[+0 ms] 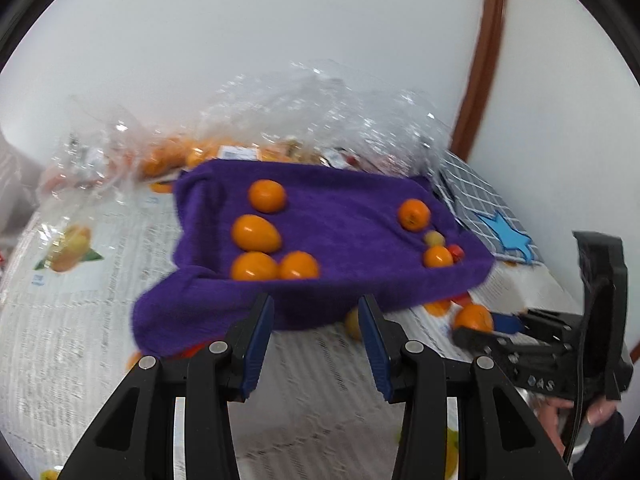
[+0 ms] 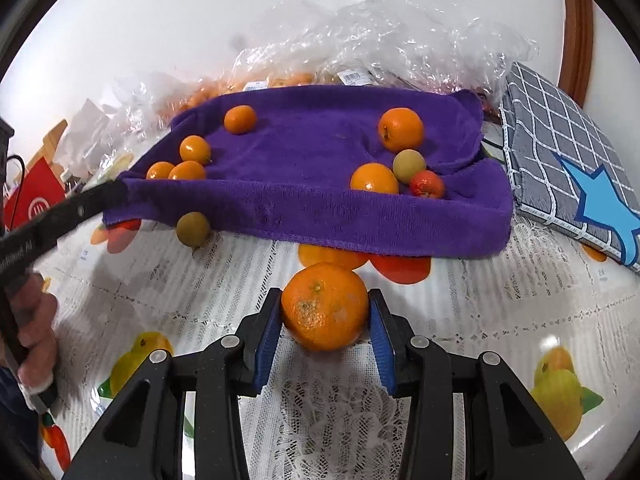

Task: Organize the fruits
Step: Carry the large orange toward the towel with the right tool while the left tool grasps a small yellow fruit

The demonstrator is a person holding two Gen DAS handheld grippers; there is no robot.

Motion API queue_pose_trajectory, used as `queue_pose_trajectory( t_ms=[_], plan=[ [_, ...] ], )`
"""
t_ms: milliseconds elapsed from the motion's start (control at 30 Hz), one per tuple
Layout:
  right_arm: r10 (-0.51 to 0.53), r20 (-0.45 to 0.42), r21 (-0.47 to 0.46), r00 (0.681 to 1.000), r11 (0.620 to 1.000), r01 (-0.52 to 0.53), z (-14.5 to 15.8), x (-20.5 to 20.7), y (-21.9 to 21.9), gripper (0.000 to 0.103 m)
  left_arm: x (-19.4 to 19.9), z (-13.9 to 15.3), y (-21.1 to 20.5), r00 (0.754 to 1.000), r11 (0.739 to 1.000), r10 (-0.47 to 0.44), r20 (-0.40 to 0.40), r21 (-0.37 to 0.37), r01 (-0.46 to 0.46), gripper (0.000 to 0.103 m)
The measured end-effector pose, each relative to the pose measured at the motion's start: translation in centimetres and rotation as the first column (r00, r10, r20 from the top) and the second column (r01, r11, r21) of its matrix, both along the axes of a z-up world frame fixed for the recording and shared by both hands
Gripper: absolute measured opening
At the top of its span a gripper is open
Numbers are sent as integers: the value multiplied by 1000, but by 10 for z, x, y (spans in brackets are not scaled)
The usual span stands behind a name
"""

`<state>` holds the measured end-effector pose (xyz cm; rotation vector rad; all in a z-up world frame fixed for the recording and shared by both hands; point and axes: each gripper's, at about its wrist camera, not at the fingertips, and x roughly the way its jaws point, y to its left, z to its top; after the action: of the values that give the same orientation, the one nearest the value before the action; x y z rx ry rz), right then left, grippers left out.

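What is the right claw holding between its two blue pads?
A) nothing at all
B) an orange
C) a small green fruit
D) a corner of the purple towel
B: in the right wrist view, the orange sits squeezed between the two pads of the right claw, on the near side of the purple towel.

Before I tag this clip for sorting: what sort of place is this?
Probably a home dining table: a fruit-print tablecloth, a purple towel holding fruit, crumpled plastic bags behind. The right gripper holds an orange.
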<state>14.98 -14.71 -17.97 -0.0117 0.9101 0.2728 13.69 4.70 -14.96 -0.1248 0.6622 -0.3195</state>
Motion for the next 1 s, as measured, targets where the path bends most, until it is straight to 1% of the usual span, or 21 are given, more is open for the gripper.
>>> queue_pose_trajectory(
  t_ms=[133, 200, 233, 300, 400, 567, 667, 833, 967, 1000],
  plan=[
    [-17, -8, 54, 1000, 998, 18, -1, 2, -9, 42, 1, -8, 1, 998, 998, -20, -64, -55, 16, 41],
    [-15, -8, 59, 1000, 998, 16, 0, 1, -10, 42, 1, -11, 0, 996, 998, -27, -84, -57, 22, 41],
    [-11, -2, 52, 1000, 999, 11, 1, 0, -9, 42, 1, -13, -2, 995, 998, -31, -92, -49, 27, 41],
    [-22, 43, 17, 999, 1000, 21, 6, -7, -8, 42, 1, -16, -7, 993, 999, -40, -110, -27, 38, 41],
    [-17, 72, -3, 997, 1000, 18, 9, -12, -6, 42, 1, -21, -12, 989, 999, -40, -145, -4, 40, 41],
    [-38, 75, -17, 996, 999, 40, 9, -13, -17, 42, 3, -21, -13, 989, 999, -33, -145, -2, 33, 41],
    [-56, 76, -10, 996, 998, 57, 9, -15, -29, 42, 10, -22, -21, 987, 999, -11, -157, 30, 16, 41],
    [-100, 69, -4, 993, 995, 101, 8, -13, -43, 42, 25, -22, -39, 987, 998, -12, -162, 53, 20, 41],
    [-97, 59, -3, 993, 995, 98, 6, -10, -43, 41, 37, -28, -52, 981, 998, -11, -196, 60, 24, 41],
    [-98, 57, 0, 994, 995, 98, 6, -9, -43, 41, 39, -31, -54, 978, 997, -3, -207, 72, 18, 41]
  ],
)
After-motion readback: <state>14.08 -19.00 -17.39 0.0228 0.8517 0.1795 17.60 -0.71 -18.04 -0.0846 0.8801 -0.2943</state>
